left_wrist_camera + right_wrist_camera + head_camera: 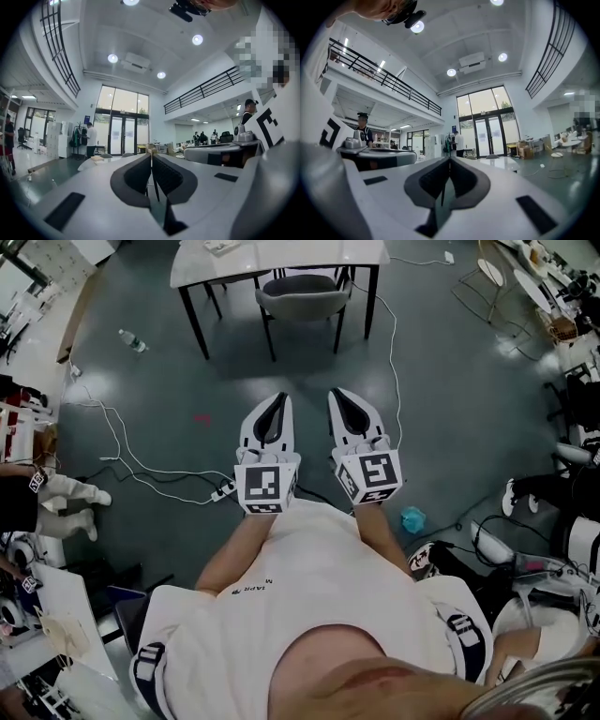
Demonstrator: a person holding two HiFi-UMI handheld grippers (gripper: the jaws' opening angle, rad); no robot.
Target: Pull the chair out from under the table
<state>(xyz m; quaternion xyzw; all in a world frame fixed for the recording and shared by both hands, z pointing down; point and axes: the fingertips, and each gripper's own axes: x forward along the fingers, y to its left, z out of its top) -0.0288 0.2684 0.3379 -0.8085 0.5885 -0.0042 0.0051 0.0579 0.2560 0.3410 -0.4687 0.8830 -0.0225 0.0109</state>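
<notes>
Dark glossy floor (450, 409), open hall. White two-jaw left gripper (278, 397) and right gripper (338, 393) side by side, jaws pressed together, holding nothing. Thin white cable (122, 451) trailing left. Farther: grey padded black-legged chair (302, 296) tucked under white rectangular table (272, 259); clear plastic bottle (132, 340) lying on floor left of table.

The table (234, 263) gets chopped off by the top edge of the head view, so its far side and the stuff sitting on it up there can't be made out. The chair (302, 294) has its front half tucked under the tabletop, hidden. There's a small teal thing (412, 518) on the floor right of centre, too tiny to say what it is.
</notes>
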